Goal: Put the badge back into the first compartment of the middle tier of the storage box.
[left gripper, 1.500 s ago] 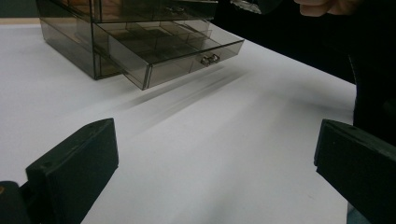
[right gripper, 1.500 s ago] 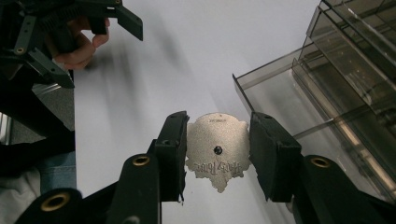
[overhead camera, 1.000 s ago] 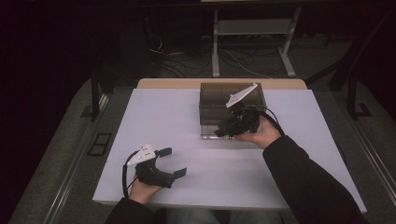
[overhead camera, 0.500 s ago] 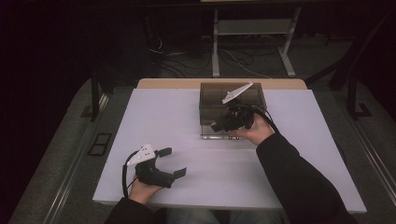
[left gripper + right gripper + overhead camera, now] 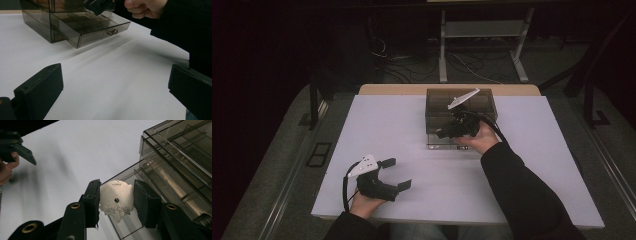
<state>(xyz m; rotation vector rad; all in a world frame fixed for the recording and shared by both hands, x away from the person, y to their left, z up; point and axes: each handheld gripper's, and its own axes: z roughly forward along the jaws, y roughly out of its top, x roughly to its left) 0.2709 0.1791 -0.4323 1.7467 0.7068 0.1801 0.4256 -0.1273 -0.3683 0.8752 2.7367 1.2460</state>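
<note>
Right gripper point(image 5: 116, 203), clamped on a silver badge point(image 5: 115, 199), has moved over the open drawer point(image 5: 92, 28); left gripper point(image 5: 393, 173) stays agape.

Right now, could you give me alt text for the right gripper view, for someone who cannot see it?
The right gripper holds a thin silvery badge between its two black jaws, above the pulled-out bottom drawer of a smoky clear drawer box on a white table. The left gripper shows at the upper left.
</note>
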